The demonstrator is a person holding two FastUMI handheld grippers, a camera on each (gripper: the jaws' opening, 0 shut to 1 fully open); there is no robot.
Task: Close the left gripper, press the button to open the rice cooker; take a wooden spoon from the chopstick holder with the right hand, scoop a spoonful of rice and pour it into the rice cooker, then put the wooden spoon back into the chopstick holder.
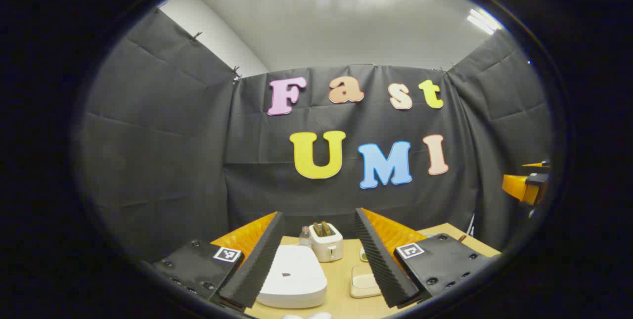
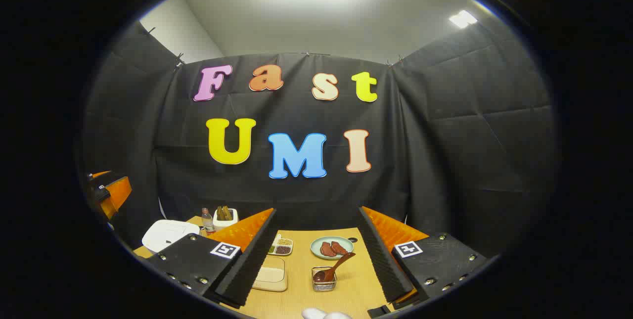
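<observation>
Here both hand-held grippers gape: left [image 1: 319, 264] frames the rice cooker [image 1: 293, 275], right [image 2: 319, 259] the wooden spoon [image 2: 335, 268].

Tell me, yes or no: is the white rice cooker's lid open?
No, the white rice cooker sits with its lid flat and shut between the open left gripper fingers.

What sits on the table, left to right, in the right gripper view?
Rice cooker → bottle → toaster → divided dish → wooden spoon in its wire holder. The plate lies just behind the spoon.
</observation>
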